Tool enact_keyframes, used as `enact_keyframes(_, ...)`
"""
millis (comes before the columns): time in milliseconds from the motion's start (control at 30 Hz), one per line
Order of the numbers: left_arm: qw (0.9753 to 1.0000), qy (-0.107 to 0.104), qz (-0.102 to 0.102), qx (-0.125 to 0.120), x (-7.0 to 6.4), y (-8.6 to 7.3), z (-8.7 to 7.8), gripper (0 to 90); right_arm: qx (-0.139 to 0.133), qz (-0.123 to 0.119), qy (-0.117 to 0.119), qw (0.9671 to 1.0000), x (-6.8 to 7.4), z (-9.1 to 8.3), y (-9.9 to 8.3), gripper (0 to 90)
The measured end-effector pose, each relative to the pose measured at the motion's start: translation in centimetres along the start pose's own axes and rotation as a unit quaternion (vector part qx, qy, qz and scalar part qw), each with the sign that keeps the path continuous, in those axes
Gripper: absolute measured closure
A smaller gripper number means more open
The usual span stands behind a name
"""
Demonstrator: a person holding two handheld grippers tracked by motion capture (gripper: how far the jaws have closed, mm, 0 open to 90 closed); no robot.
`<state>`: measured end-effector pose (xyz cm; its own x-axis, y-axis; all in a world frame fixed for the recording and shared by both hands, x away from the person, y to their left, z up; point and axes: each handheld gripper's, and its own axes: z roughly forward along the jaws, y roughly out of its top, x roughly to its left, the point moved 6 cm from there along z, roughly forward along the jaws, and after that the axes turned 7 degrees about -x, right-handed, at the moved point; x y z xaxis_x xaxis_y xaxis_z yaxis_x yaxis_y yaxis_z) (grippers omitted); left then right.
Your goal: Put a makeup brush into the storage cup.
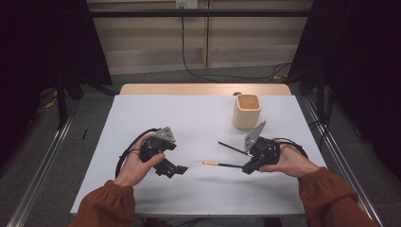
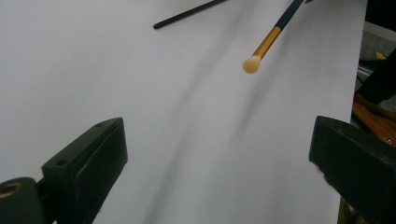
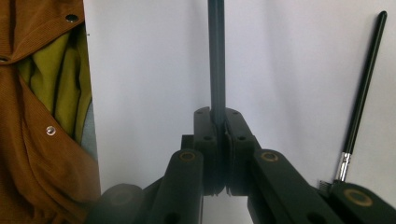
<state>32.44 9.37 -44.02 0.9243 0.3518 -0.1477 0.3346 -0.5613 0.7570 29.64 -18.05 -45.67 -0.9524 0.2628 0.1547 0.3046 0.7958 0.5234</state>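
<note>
Right gripper (image 1: 248, 166) is clamped on a brush (image 1: 222, 164) held just over the table (image 1: 142, 113), tip aimed at the wide-open left gripper (image 1: 178, 169), probably for a handoff toward the cup (image 1: 247, 111).

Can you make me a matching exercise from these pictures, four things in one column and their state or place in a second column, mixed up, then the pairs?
Things:
1. left gripper
2. right gripper
3. thin all-black brush
4. square beige wooden cup

States:
A. lies flat on the white table sheet, held by nothing
B. jaws wide apart, holding nothing
C. stands upright near the table's far right corner
D. jaws closed on the dark handle of the gold-ferruled brush with the pale tip

Pairs: 1-B, 2-D, 3-A, 4-C
</note>
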Motion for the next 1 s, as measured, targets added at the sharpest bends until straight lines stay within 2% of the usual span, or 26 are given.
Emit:
enact_keyframes(367, 0.9991, 0.014, -0.014, -0.037, -0.1, -1.0, -0.9, 3.9, -0.036, 0.027, -0.013, 0.9989, 0.2, -0.2, -0.4, 85.5)
enact_keyframes(667, 0.9975, 0.022, -0.025, -0.061, 0.2, -1.7, -1.9, 3.5, -0.064, 0.034, -0.013, 0.9973, 0.6, 0.1, -0.9, 85.5)
enact_keyframes(867, 0.9972, 0.023, -0.032, -0.064, 0.3, -2.1, -2.0, 3.5, -0.099, 0.039, -0.017, 0.9942, 1.1, 0.1, -1.0, 85.5)
enact_keyframes(1000, 0.9965, 0.029, -0.033, -0.071, 0.2, -2.2, -2.0, 3.5, -0.134, 0.049, -0.025, 0.9894, 1.3, 0.1, -1.3, 85.5)
